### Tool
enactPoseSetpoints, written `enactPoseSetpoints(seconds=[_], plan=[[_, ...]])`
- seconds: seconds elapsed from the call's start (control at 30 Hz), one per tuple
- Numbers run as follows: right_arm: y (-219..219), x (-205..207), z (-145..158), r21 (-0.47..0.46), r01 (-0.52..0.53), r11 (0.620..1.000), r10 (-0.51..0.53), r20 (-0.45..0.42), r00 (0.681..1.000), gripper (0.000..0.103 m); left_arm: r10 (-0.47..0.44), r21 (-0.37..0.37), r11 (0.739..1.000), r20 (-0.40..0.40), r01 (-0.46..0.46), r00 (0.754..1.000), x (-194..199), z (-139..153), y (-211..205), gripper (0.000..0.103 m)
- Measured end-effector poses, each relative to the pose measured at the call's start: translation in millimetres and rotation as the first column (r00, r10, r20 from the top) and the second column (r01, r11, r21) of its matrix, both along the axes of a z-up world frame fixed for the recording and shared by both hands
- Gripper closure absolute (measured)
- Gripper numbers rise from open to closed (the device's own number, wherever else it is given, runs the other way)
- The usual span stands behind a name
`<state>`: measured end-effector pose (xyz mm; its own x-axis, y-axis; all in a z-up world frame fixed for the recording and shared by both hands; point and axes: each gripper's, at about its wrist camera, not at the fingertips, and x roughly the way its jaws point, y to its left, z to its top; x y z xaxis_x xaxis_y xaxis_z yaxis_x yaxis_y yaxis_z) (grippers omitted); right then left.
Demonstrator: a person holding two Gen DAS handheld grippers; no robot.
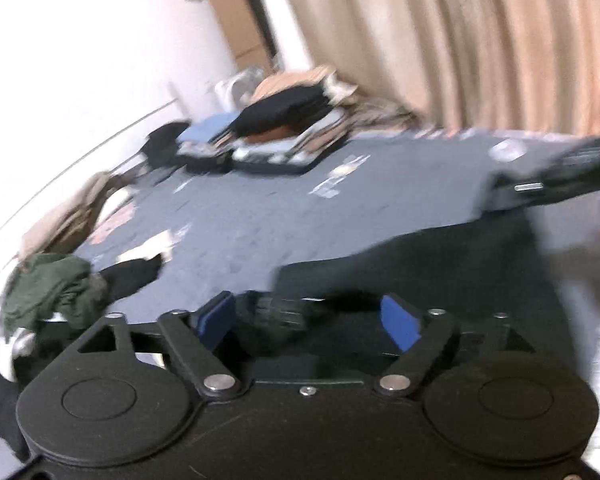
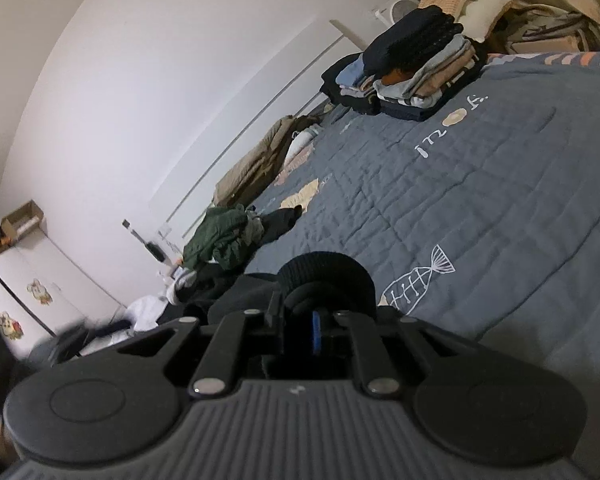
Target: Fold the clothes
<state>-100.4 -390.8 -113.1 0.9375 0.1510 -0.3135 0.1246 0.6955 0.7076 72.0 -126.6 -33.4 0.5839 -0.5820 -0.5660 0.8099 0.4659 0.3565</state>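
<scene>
A black garment (image 1: 412, 256) lies stretched over the grey bed quilt (image 1: 260, 216) between my two grippers. My left gripper (image 1: 308, 320) is wide open with its blue pads (image 1: 400, 324) apart, and the garment's ribbed hem (image 1: 276, 312) lies between them. My right gripper (image 2: 320, 320) is shut on a ribbed black cuff (image 2: 324, 276) of the garment. In the left wrist view the right gripper (image 1: 512, 188) holds the garment's far end at the right.
Stacks of folded clothes (image 2: 416, 68) sit at the far side of the bed quilt (image 2: 480, 184). A heap of unfolded clothes with a green garment (image 2: 220, 236) lies at the left edge. A beige curtain (image 1: 440, 40) hangs behind. A white wall (image 2: 160, 80) is on the left.
</scene>
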Motion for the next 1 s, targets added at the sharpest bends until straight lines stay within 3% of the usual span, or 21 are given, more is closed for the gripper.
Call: enactPoseSetpoints(seconds=[0.13,0.2,0.27,0.3,0.33,0.4,0.57,0.73,0.87,0.97,1.0], plan=[[2.7,10.0,-5.0,0.009,-0.079,0.997,0.079,-0.045,0.996,0.085,0.036,0.114,0.993,-0.049,-0.030,0.998,43.8,-33.7,-44.0,0.014],[5.4,11.9,-4.3,-0.030,-0.083,0.996,0.081,-0.063,0.995,0.080,0.022,0.151,0.988,-0.051,-0.014,0.998,52.9,-53.2,-59.4,0.014],[9.4,12.1,-2.8,-0.098,-0.078,0.992,0.069,-0.088,0.994,0.071,-0.002,0.157,0.988,-0.065,0.013,0.998,52.6,-68.9,-66.3,0.031],[11.4,12.5,-2.4,-0.132,-0.077,0.988,0.063,-0.103,0.993,0.062,-0.008,0.153,0.988,-0.095,0.022,0.995,50.0,-74.5,-67.0,0.072],[13.2,13.3,-2.8,-0.165,-0.075,0.983,0.055,-0.121,0.991,0.056,-0.013,0.149,0.988,-0.124,0.032,0.992,47.3,-80.1,-67.7,0.083],[14.7,16.6,-6.3,-0.208,-0.070,0.976,0.035,-0.166,0.985,0.050,-0.066,0.147,0.986,-0.128,0.084,0.990,28.9,-88.1,-62.6,0.086],[11.1,24.4,-21.7,-0.208,-0.075,0.975,0.018,-0.264,0.964,0.048,-0.179,0.118,0.974,-0.117,0.193,0.977,-38.0,-99.9,-27.9,0.090],[15.3,24.2,-25.3,-0.205,-0.106,0.973,0.046,-0.278,0.960,0.048,-0.199,0.064,0.975,-0.152,0.211,0.968,-99.1,-100.3,26.4,0.094],[32.4,27.1,-25.9,-0.250,-0.182,0.951,0.106,-0.288,0.952,0.050,-0.192,0.082,0.976,-0.130,0.203,0.973,-127.9,-100.1,47.8,0.093],[35.5,28.7,-27.5,-0.272,-0.192,0.943,0.106,-0.303,0.947,0.071,-0.179,0.068,0.980,-0.118,0.188,0.977,-123.8,-80.5,45.0,0.079],[35.5,29.0,-28.4,-0.277,-0.191,0.942,0.101,-0.311,0.945,0.079,-0.186,0.042,0.980,-0.124,0.193,0.975,-119.4,-69.8,41.9,0.065]])
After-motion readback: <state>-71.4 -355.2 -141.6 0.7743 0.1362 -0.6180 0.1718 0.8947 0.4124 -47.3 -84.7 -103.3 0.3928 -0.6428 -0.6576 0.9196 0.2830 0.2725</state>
